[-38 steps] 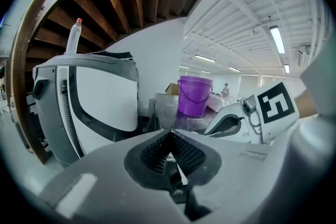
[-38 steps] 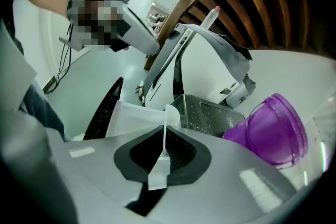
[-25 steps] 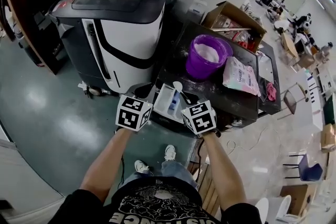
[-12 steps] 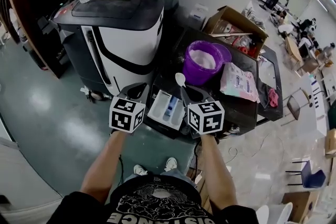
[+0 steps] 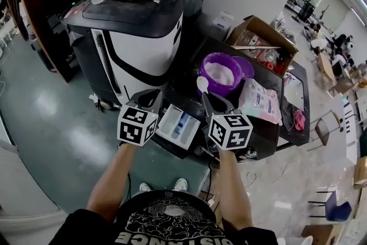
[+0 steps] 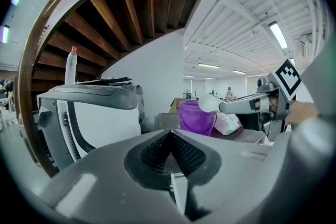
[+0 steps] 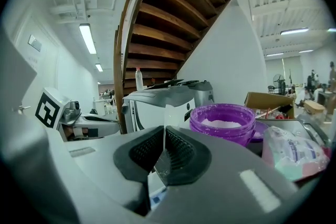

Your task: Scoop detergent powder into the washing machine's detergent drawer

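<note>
Mid-frame, R gripper [image 5: 209, 97] clamps spoon [image 5: 202, 84] by tub [image 5: 228, 89]; L gripper [image 5: 151, 94] closed, empty. Spoon may twist, spilling powder [image 5: 221, 71] off drawer [image 5: 168, 123].

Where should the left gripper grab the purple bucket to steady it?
The left rim, from above, one jaw inside: the purple bucket stands upright, open-topped, looks too wide for the jaws, and the detergent bag crowds its right.

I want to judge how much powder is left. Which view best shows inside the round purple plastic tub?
The head view: it looks down into the round purple plastic tub onto the white powder. The right gripper view shows it side-on, powder just showing at the rim. The left gripper view shows only its wall.
</note>
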A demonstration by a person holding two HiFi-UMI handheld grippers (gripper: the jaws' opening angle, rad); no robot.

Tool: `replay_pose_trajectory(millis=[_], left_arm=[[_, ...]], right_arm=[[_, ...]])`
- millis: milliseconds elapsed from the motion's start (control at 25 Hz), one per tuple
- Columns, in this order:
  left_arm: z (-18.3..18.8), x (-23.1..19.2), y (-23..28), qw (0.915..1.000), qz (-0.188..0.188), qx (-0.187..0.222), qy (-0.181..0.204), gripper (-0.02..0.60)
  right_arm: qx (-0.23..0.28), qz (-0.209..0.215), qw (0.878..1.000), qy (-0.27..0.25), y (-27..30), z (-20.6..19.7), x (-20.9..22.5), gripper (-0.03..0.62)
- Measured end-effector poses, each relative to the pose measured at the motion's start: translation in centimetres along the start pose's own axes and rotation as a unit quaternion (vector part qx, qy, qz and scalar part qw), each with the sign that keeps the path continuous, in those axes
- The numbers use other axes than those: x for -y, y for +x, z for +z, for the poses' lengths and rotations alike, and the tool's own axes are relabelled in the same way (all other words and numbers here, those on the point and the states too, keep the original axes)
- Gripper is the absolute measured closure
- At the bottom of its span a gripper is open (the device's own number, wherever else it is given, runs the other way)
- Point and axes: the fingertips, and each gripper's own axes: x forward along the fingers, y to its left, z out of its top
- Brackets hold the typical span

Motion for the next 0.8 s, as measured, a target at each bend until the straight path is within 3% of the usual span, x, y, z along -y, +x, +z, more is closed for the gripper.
replay_pose_trajectory(millis=[800], left_arm=[[1.3,-0.8,-0.5,0.9993,0.034,0.013,-0.01,0.581]], right_arm=[[0.028,0.001,1.0,-0.013,-0.3,1.8,1.4,0.556]])
